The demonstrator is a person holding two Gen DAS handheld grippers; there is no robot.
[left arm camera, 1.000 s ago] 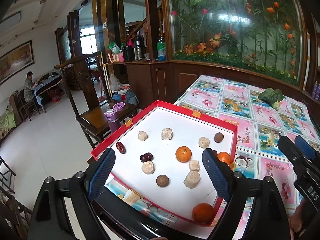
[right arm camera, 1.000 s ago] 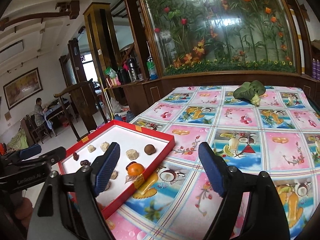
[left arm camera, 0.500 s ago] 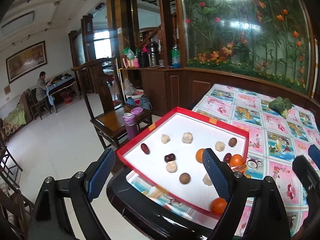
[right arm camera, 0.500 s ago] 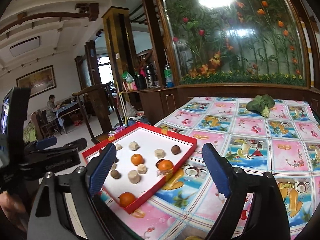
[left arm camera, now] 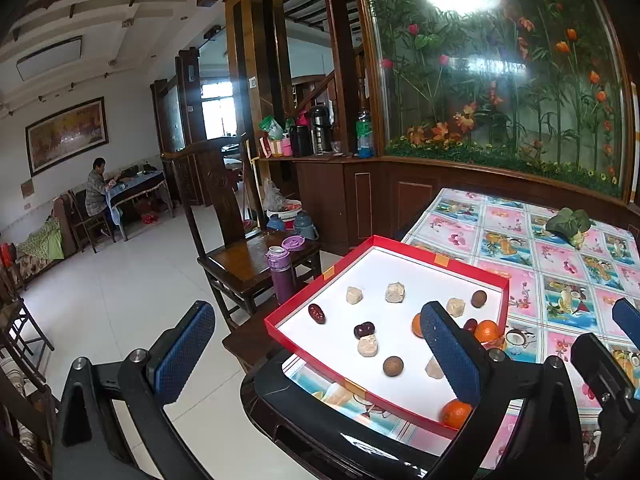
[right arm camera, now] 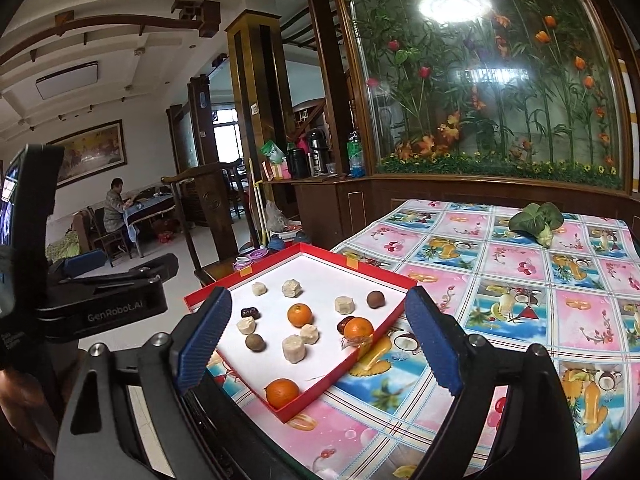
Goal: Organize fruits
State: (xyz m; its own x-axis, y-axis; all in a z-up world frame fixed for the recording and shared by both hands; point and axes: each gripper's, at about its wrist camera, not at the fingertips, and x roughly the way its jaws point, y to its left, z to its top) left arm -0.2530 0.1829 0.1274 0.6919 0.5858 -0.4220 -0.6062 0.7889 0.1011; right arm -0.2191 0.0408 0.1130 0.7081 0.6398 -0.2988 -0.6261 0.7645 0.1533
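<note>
A shallow red-rimmed, white-floored cardboard tray (right arm camera: 362, 276) lies at the table's corner, holding three round orange tangerines (right arm camera: 299, 315), pale beige lumps (right arm camera: 294, 349), brown balls (right arm camera: 375, 299) and dark red dates (left arm camera: 316, 313), all scattered apart.

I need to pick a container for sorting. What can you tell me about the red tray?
The red tray is a shallow rectangular box, apparently cardboard, with red walls and a white floor. It lies flat at the corner of the patterned tablecloth. Oranges, pale chunks and small dark fruits lie scattered inside. Neither gripper touches it.
</note>
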